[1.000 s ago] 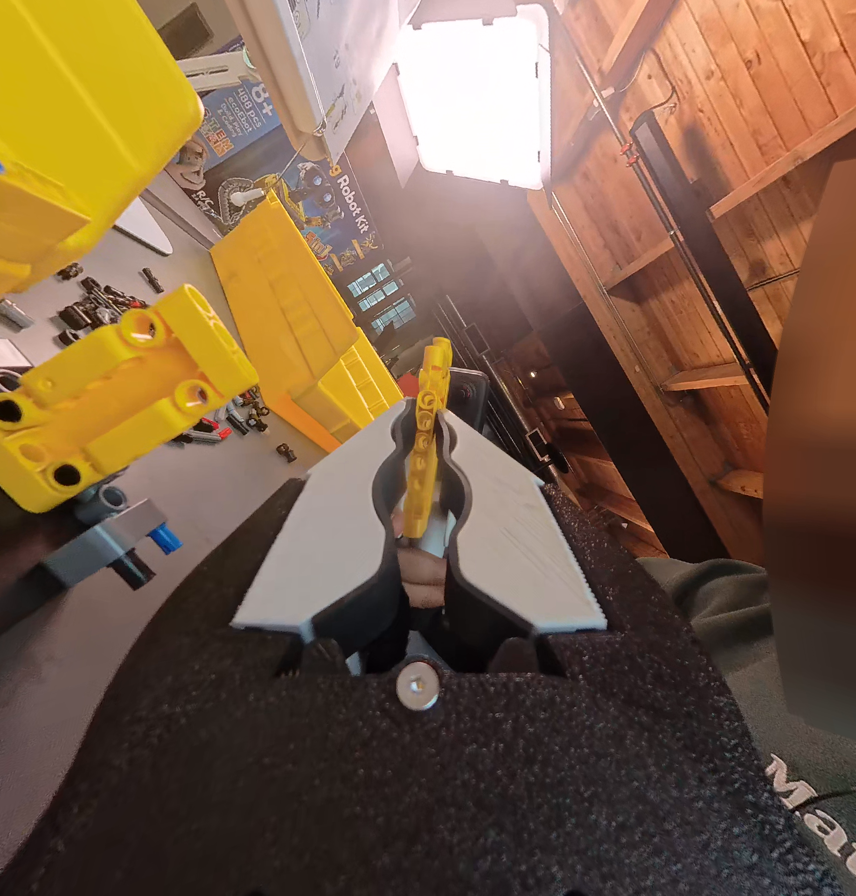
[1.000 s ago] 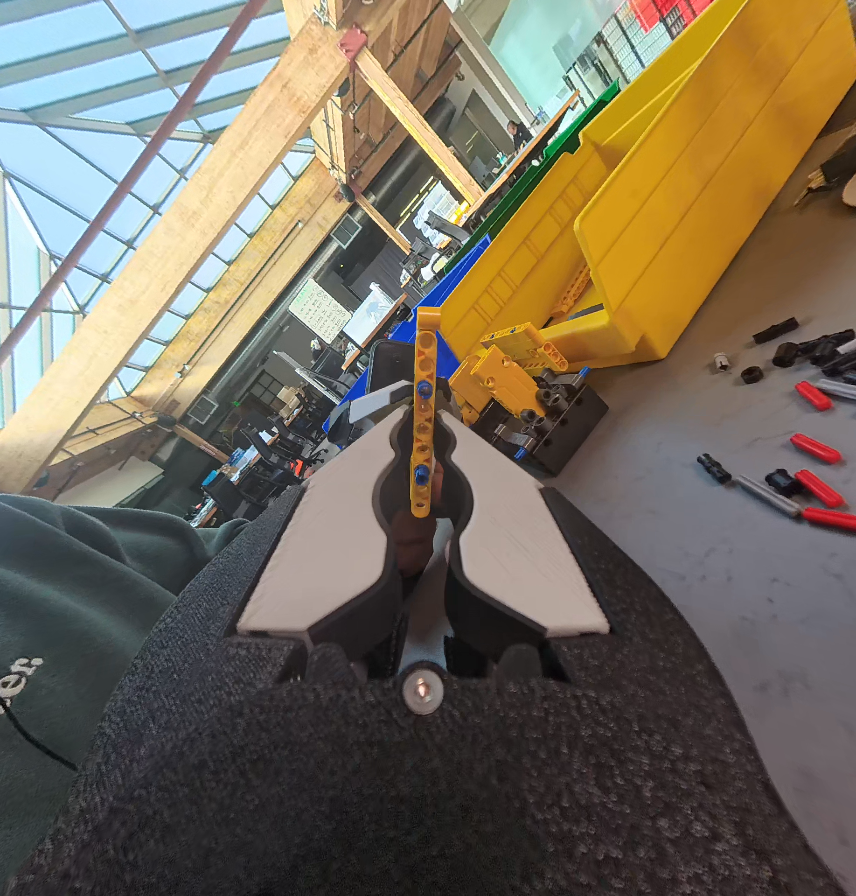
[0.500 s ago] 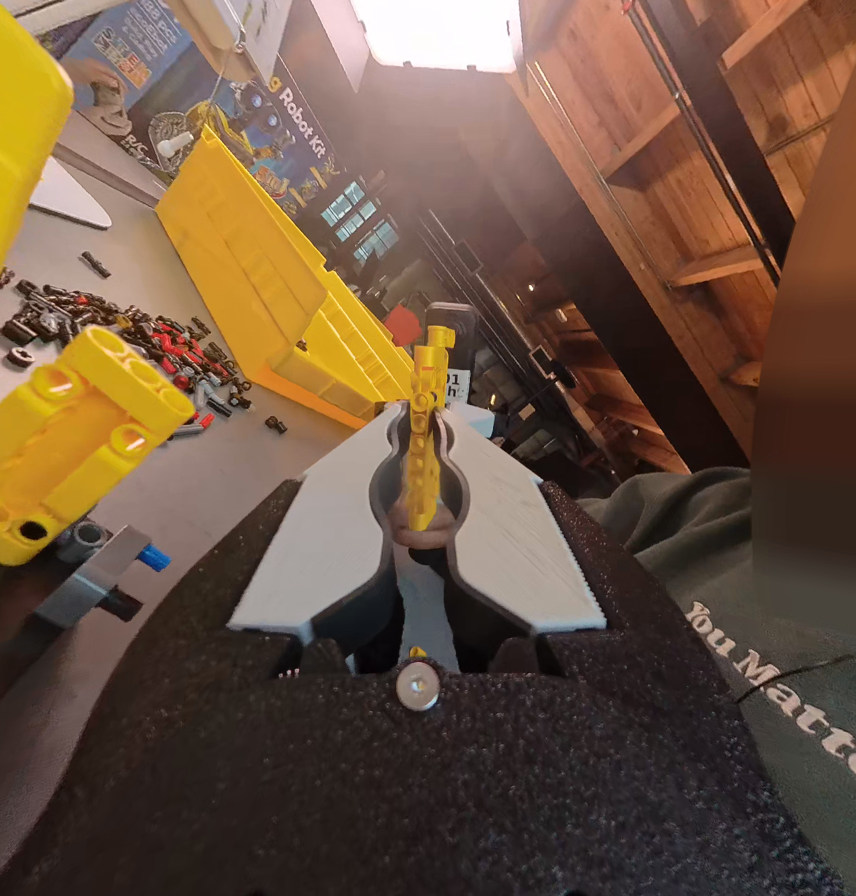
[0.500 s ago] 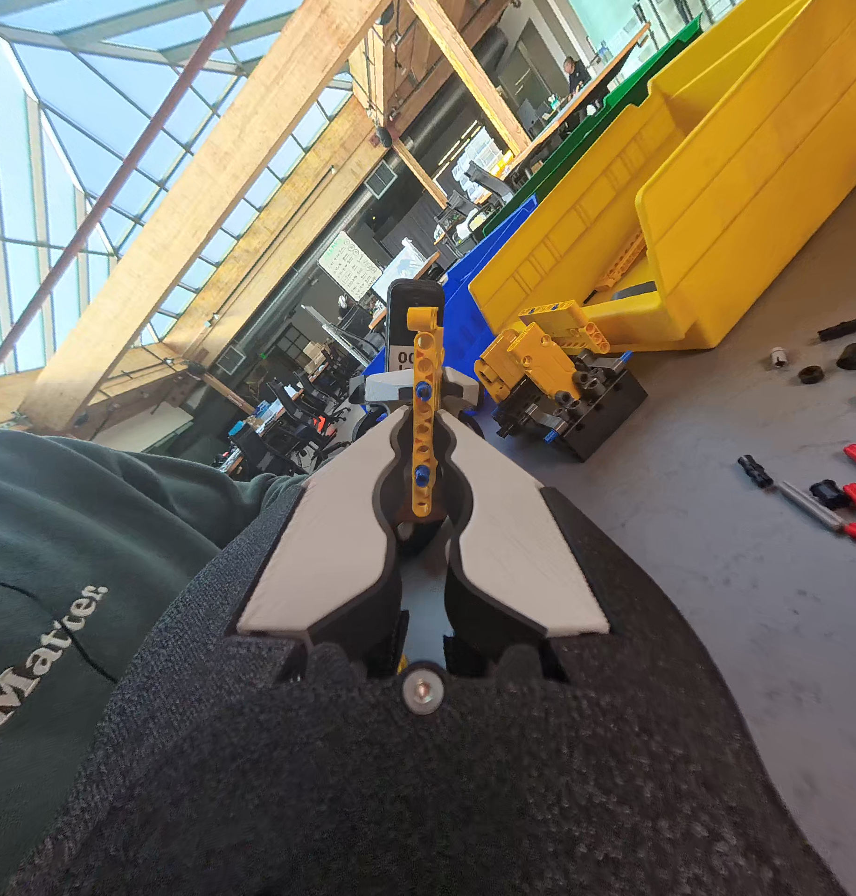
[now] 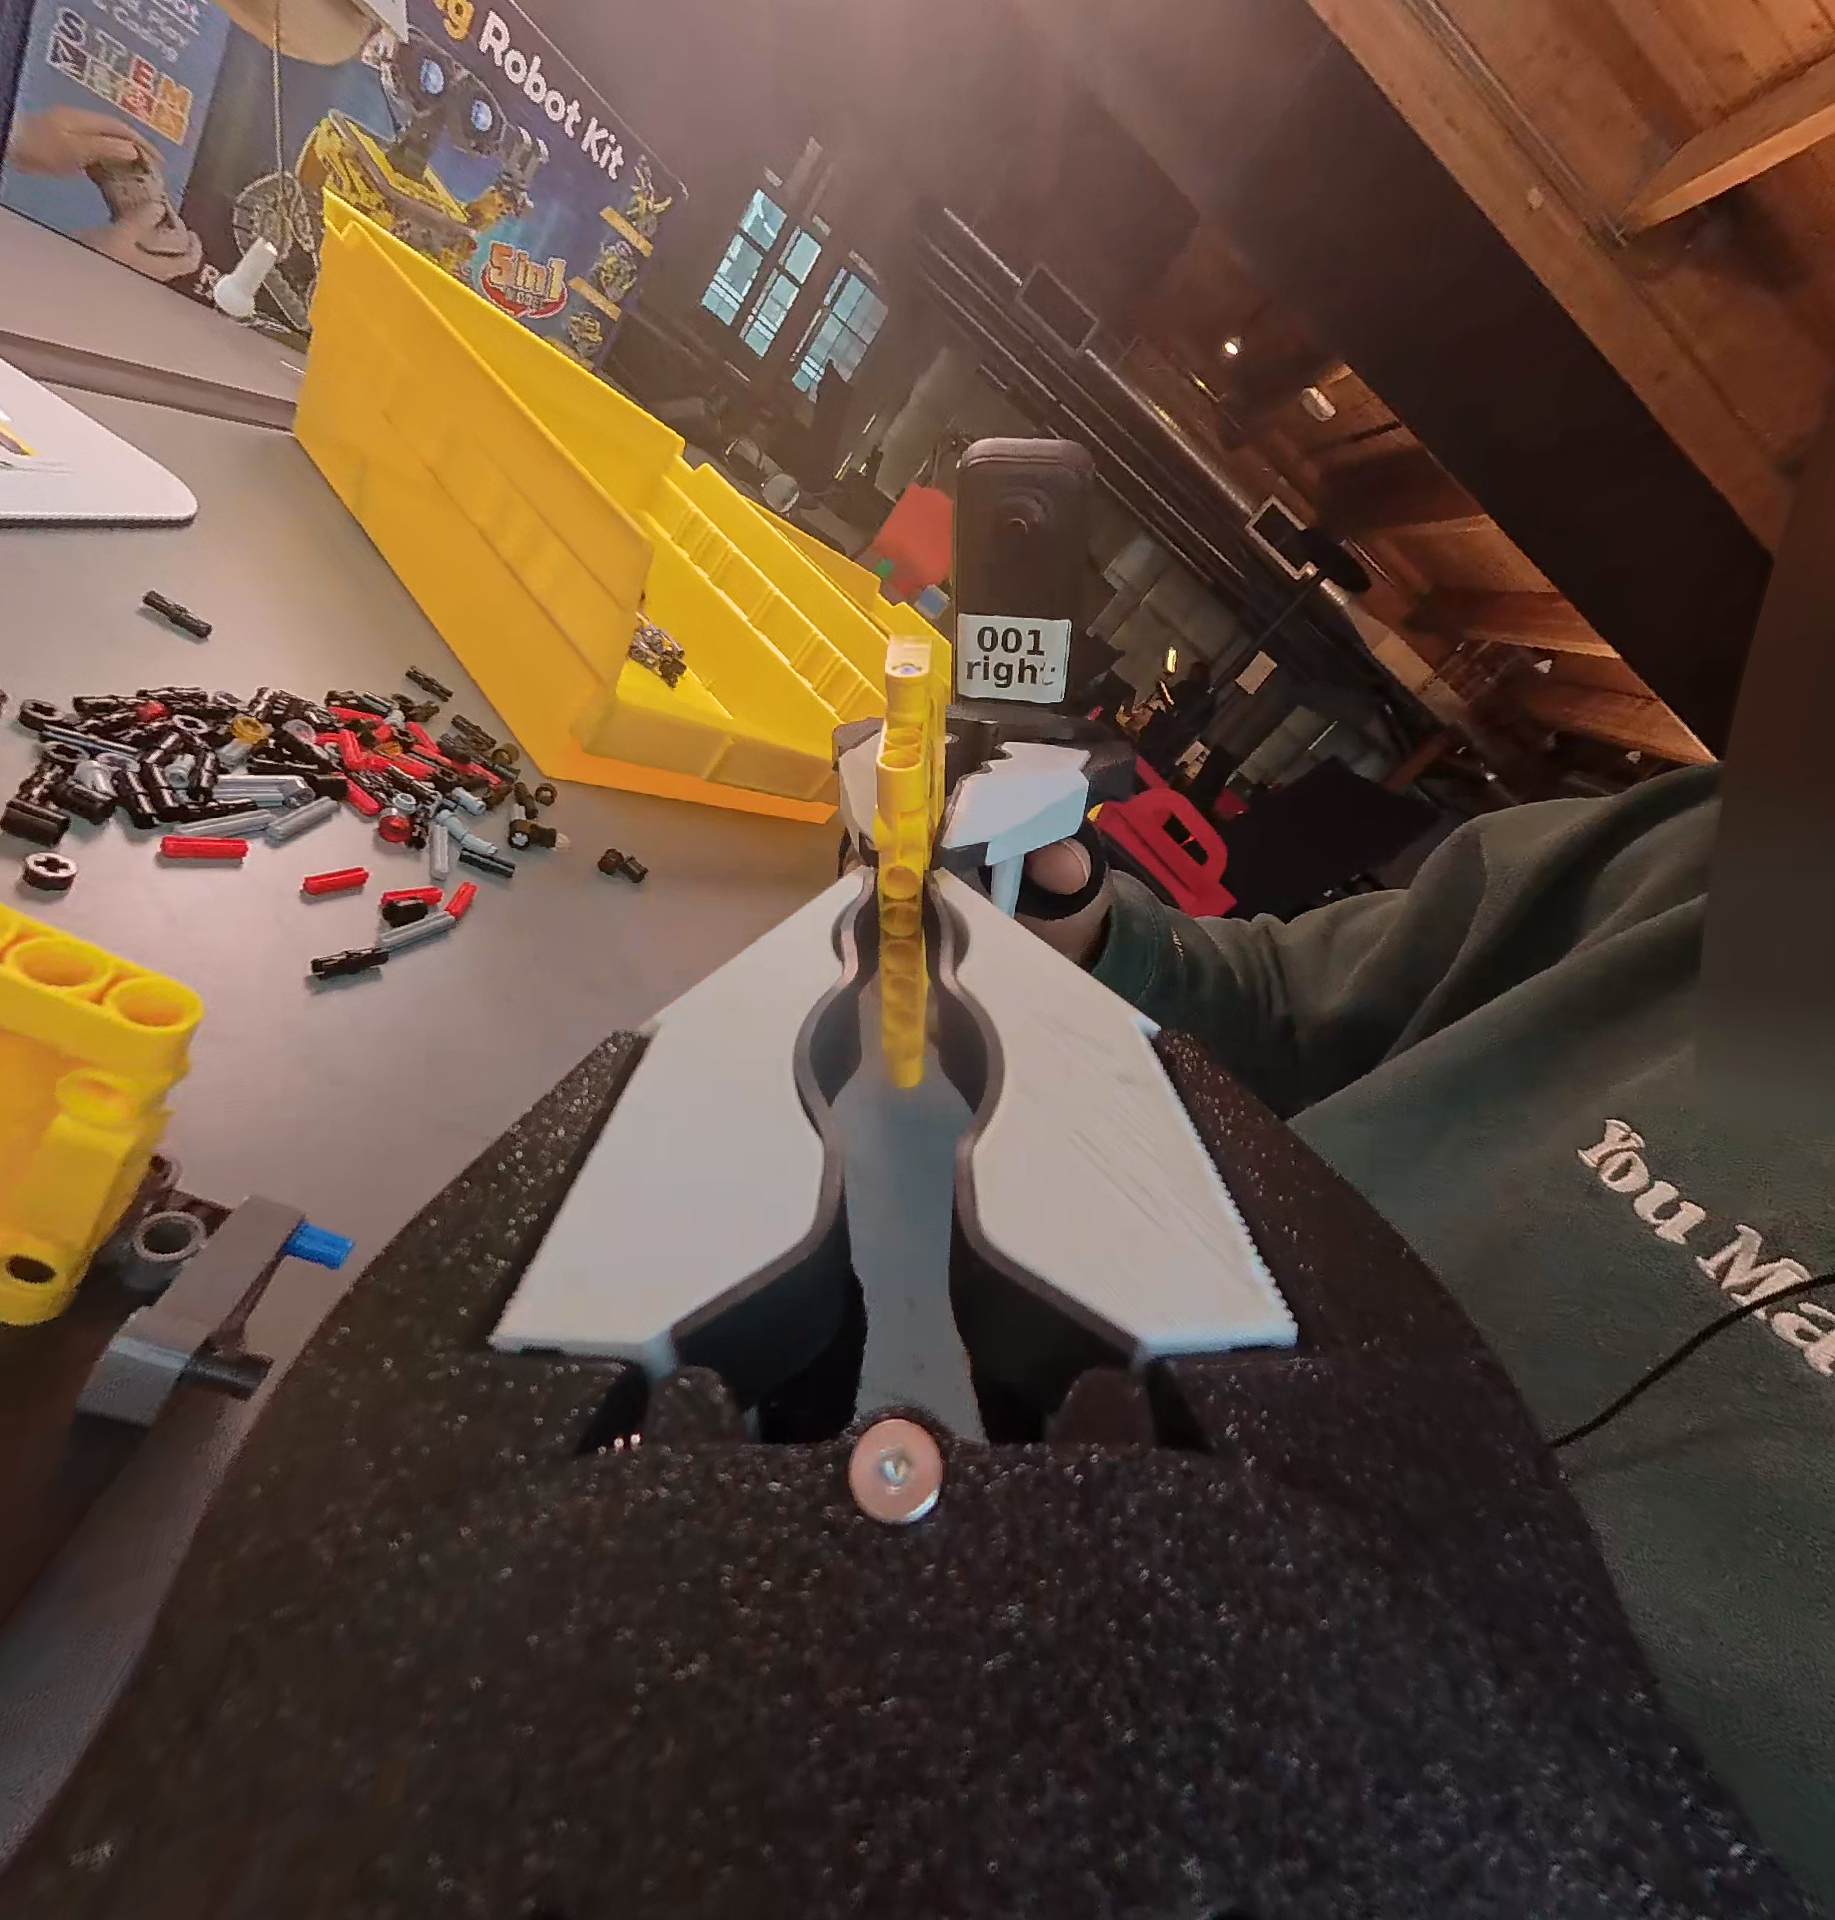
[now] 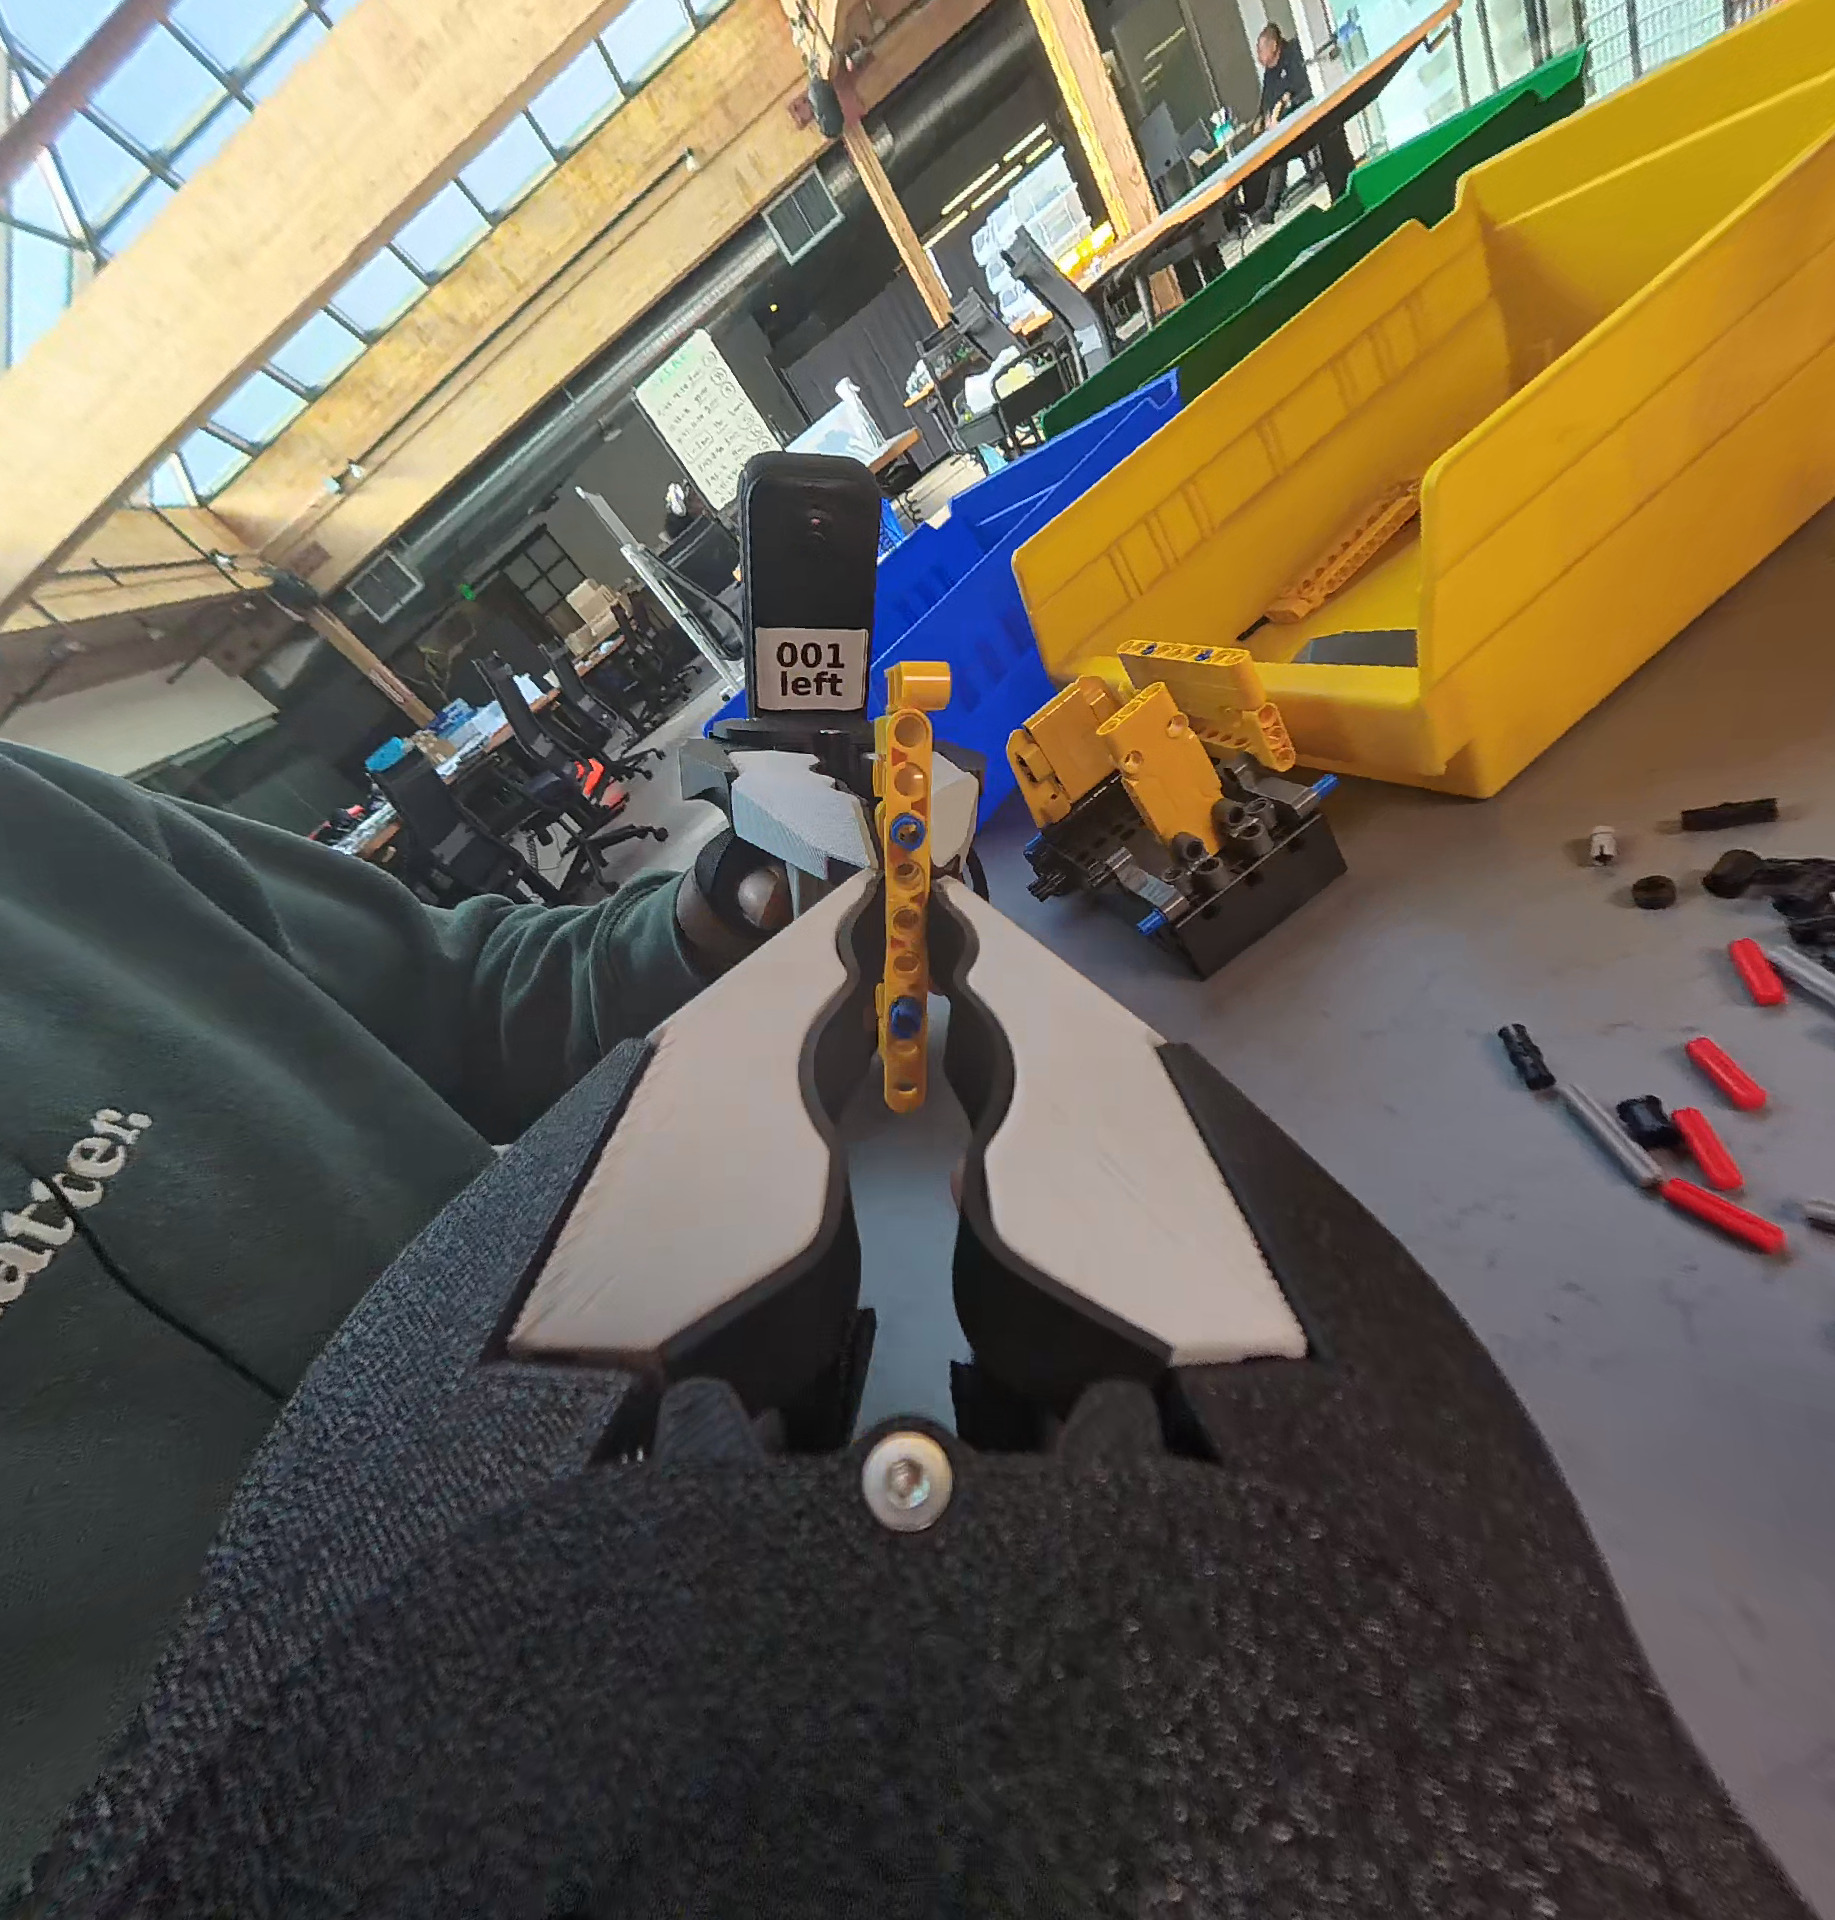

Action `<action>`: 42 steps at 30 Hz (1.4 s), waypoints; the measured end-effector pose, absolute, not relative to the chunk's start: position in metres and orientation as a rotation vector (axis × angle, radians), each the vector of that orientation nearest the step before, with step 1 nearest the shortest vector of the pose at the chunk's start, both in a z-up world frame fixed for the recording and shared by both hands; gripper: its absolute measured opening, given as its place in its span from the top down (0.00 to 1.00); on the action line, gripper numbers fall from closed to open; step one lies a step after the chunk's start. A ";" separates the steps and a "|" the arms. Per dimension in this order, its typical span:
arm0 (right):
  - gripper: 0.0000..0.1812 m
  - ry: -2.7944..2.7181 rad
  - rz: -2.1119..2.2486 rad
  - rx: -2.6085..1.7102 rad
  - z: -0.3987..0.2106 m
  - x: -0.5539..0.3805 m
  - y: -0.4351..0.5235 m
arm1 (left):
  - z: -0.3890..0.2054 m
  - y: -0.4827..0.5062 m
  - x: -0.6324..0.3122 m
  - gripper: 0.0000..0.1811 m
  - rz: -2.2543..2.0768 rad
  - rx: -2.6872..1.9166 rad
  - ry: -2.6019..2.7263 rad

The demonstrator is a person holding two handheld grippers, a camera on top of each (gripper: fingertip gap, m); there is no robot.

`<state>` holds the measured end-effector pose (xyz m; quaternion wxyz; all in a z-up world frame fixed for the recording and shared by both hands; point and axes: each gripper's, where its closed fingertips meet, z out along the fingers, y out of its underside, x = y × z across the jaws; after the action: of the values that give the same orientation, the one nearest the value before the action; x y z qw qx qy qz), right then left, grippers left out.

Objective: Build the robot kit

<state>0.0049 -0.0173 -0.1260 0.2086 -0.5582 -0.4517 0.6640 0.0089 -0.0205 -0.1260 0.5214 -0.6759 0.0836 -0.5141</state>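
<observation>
My left gripper (image 5: 897, 883) is shut on a yellow holed beam (image 5: 905, 935) that stands upright between its white fingers (image 5: 726, 1122). My right gripper (image 6: 905, 894) is shut on a yellow holed beam with blue pins (image 6: 902, 966). The two grippers face each other above the table. The right gripper also shows in the left wrist view (image 5: 1006, 800), just behind the beam. The left gripper also shows in the right wrist view (image 6: 809, 821). I cannot tell whether the two beams touch.
A yellow and black brick assembly (image 6: 1173, 800) stands on the grey table; it also shows in the left wrist view (image 5: 51, 1101). Loose pins lie in a pile (image 5: 248, 769) and scattered (image 6: 1713, 1122). Yellow bins (image 5: 518, 520) (image 6: 1515, 499), a blue bin (image 6: 975, 592), a booklet (image 5: 51, 468). Less than 4 cm separates the two grippers' tips.
Both grippers have tilted down and turned to face each other, still shut on their beams. Each now shows close behind the other's beam. The assembly has slid toward the left view's lower edge.
</observation>
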 end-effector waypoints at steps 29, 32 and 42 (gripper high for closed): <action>0.97 -1.296 1.798 -1.537 -0.115 0.007 -0.029 | -0.107 -0.030 0.009 0.97 -1.281 -1.459 0.206; 0.97 -1.298 1.845 -1.529 -0.112 0.008 -0.033 | -0.104 -0.031 0.010 0.97 -1.297 -1.433 0.210; 0.97 -1.349 1.872 -1.554 -0.123 0.004 -0.045 | -0.097 -0.029 0.009 0.97 -1.331 -1.390 0.159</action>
<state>0.0040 -0.0455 -0.1226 0.1788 -0.5497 -0.4772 0.6619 0.0086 -0.0288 -0.0968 0.5690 -0.5919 0.0676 -0.5668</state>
